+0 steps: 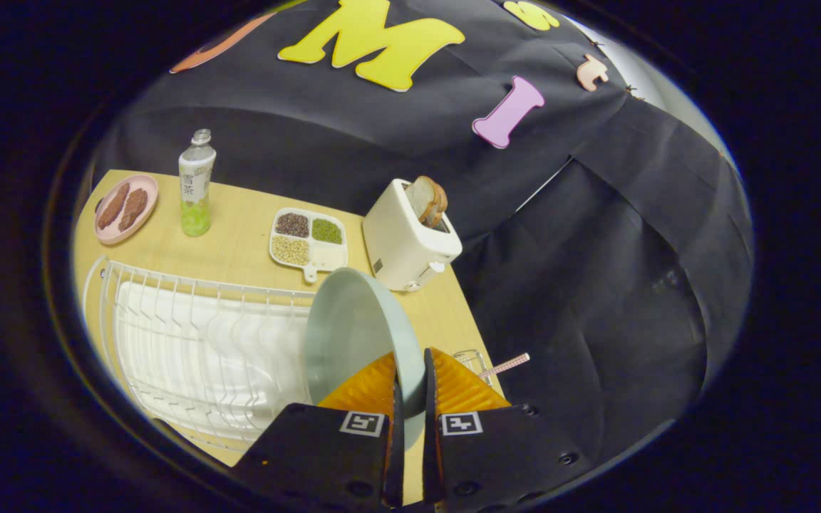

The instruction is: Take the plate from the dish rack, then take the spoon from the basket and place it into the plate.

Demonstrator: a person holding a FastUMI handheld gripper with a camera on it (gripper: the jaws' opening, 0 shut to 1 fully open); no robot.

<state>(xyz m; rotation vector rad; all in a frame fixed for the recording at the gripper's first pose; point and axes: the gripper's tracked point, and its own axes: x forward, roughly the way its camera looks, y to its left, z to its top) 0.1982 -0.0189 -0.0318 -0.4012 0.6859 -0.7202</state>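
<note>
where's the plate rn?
Gripper view: the plate is on edge, its rim pinched in the gripper, at the dish rack's end nearest the toaster.

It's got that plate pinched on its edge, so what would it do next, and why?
Probably carry the plate clear of the dish rack and lay it flat on bare table. The tool is shut on the plate's rim, holding it upright, and the spoon needs it lying flat.

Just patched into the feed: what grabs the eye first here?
The pale plate stands on edge, its rim pinched between the fingers of the gripper, beside the white dish rack. Beyond it on the wooden table, a white toaster holds bread slices.
</note>
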